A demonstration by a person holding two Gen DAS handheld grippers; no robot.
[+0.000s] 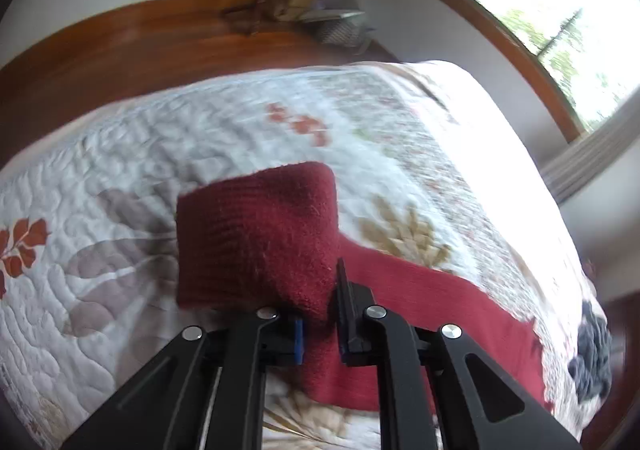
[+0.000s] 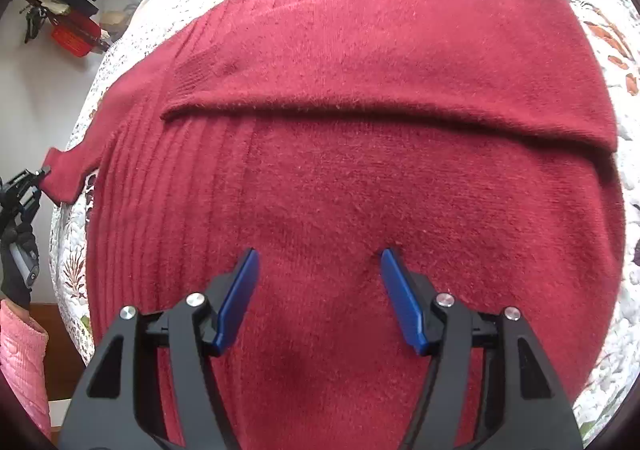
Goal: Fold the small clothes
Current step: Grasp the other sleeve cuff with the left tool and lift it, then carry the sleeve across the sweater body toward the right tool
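Quilted bed (image 2: 624, 2) bears red sweater (image 2: 340, 178), left gripper (image 1: 320, 326) seemingly pinching its cuff (image 1: 256, 234).

A floral quilted bedspread (image 1: 168, 154) covers the bed, with a wooden-framed window (image 1: 560, 22) beyond and a wood floor (image 1: 120, 50).

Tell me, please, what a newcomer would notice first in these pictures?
First comes the dark red knit sweater, spread flat on the floral quilt, one sleeve already folded across its chest. Next, the left gripper is shut on the cuff of the other sleeve at the bed's edge, while the right gripper hangs open above the sweater's lower body.
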